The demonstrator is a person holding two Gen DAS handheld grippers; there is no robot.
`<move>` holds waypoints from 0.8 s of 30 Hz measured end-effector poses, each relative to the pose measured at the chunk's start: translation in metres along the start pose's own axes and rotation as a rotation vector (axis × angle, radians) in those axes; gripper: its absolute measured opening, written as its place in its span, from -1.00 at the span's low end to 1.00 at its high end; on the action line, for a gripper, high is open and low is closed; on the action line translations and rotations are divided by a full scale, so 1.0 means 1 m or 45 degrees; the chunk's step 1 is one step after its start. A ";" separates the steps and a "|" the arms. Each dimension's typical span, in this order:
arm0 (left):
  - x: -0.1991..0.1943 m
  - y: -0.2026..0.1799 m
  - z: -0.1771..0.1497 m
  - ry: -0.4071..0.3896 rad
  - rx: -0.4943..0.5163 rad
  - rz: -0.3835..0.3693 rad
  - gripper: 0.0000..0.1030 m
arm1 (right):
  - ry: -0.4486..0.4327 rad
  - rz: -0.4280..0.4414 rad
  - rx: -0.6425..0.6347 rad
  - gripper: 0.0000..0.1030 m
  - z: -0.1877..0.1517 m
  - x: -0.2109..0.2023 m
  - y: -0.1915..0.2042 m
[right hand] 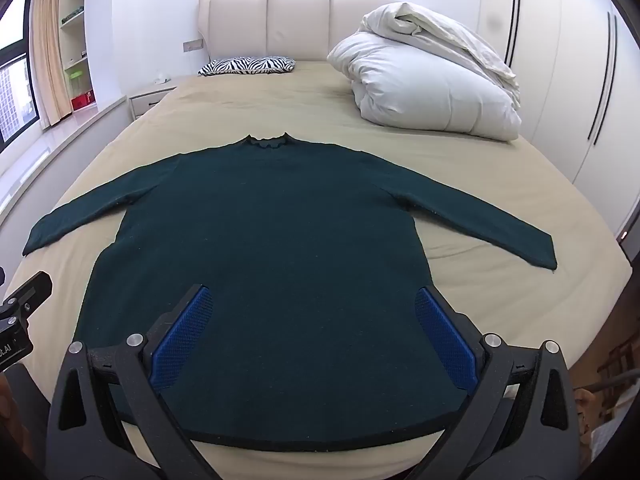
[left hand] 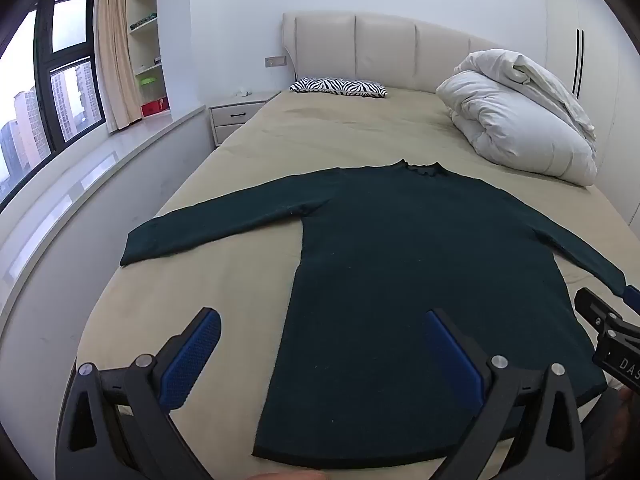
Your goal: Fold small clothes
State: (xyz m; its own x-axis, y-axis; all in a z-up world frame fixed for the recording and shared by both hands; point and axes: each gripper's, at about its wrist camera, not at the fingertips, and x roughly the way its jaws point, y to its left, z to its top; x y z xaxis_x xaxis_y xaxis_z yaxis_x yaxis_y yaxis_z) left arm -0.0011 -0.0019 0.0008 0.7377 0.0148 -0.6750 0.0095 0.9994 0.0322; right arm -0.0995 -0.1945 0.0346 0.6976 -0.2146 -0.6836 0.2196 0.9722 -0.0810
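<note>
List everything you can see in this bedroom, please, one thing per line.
sweater: one, dark green, flat on the bed, sleeves spread
bed: one, beige sheet, cream headboard
pillow: one, zebra print, by the headboard
duvet: one, white, bundled at the bed's far right
nightstand: one, white, left of the bed
curtain: one, beige, by the window
shelves: white, beside the curtain
wardrobe: white, right wall
left gripper: black, blue pads, open over the hem
right gripper: same, open over the hem

Dark green sweater [right hand: 272, 248] flat on bed [right hand: 500, 200], sleeves spread sideways, collar toward headboard [right hand: 264, 20], unfolded.
</note>
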 end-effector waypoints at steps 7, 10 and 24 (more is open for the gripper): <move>0.000 0.001 0.003 0.000 -0.021 -0.015 1.00 | -0.002 0.006 0.005 1.00 -0.001 0.000 0.000; 0.000 0.000 0.003 0.002 -0.024 -0.015 1.00 | -0.002 0.004 0.003 1.00 -0.001 0.000 0.000; 0.001 0.000 0.001 0.002 -0.026 -0.013 1.00 | -0.006 -0.002 0.002 1.00 -0.001 -0.006 0.006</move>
State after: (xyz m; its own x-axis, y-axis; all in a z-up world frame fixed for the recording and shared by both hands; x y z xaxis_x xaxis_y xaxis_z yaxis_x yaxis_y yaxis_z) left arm 0.0003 -0.0017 0.0006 0.7367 0.0042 -0.6762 0.0034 0.9999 0.0099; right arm -0.1026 -0.1875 0.0375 0.7005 -0.2163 -0.6801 0.2218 0.9718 -0.0805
